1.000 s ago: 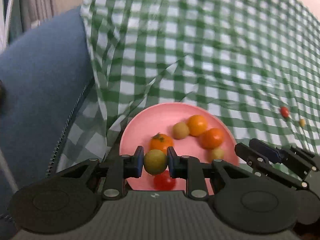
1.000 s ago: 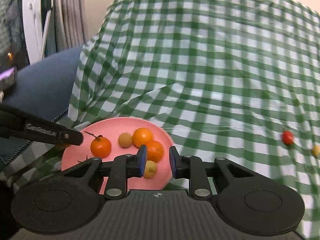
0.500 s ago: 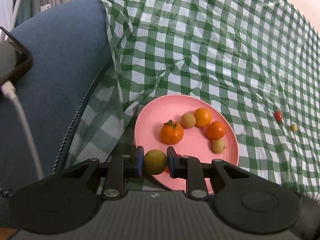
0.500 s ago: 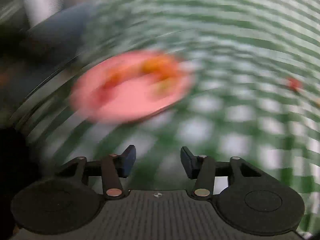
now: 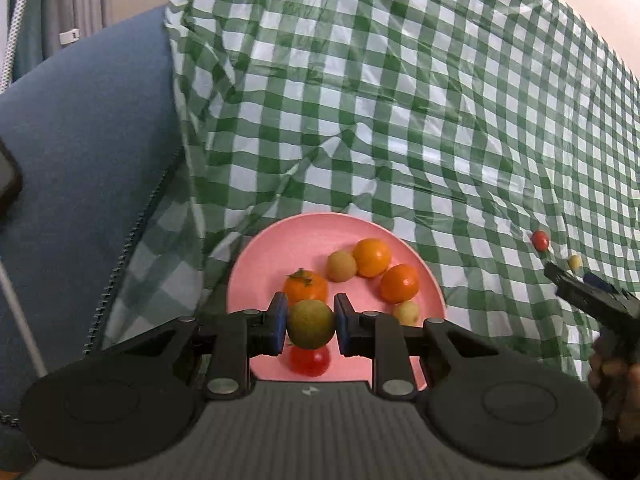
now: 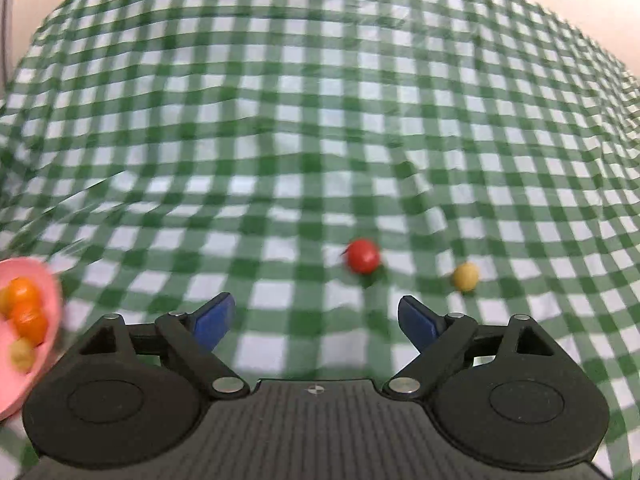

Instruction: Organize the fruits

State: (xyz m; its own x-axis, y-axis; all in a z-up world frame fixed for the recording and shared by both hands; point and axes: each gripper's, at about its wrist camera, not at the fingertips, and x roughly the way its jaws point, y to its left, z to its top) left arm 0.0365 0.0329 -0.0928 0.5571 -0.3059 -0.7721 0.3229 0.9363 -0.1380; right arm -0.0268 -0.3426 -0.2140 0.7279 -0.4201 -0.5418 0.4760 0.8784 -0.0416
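Although most of the fruit was already sitting on the pink plate (image 5: 280,248), the job wasn't finished yet. On the plate I could count two oranges, a tangerine with its leafy stem (image 5: 306,286), a couple of small tan-yellow fruits and a red tomato (image 5: 310,360) near the front edge. Two stragglers were left out on the green checked cloth (image 6: 320,120), well apart from the plate: a red cherry tomato (image 6: 363,256) and a small yellow fruit (image 6: 465,276) just to its right.

The left hand-held gripper (image 5: 311,324) was clamped tight on a greenish-yellow fruit (image 5: 311,324), both blue pads pressing its sides, hanging over the near part of the plate right above the red tomato — so my guess is that one only needed letting go.

The right hand-held gripper (image 6: 316,320) had nothing in it and its jaws were opening, already spread wide. The cherry tomato lay on the cloth just ahead of the fingertips, a bit right of the centre line between them, not yet inside the gap. The yellow one sat further right, beyond the right finger's tip. The plate only showed at the far left edge of that view — blurry, but still loaded.

I'd put it as nearly done, with three fruits left to land.
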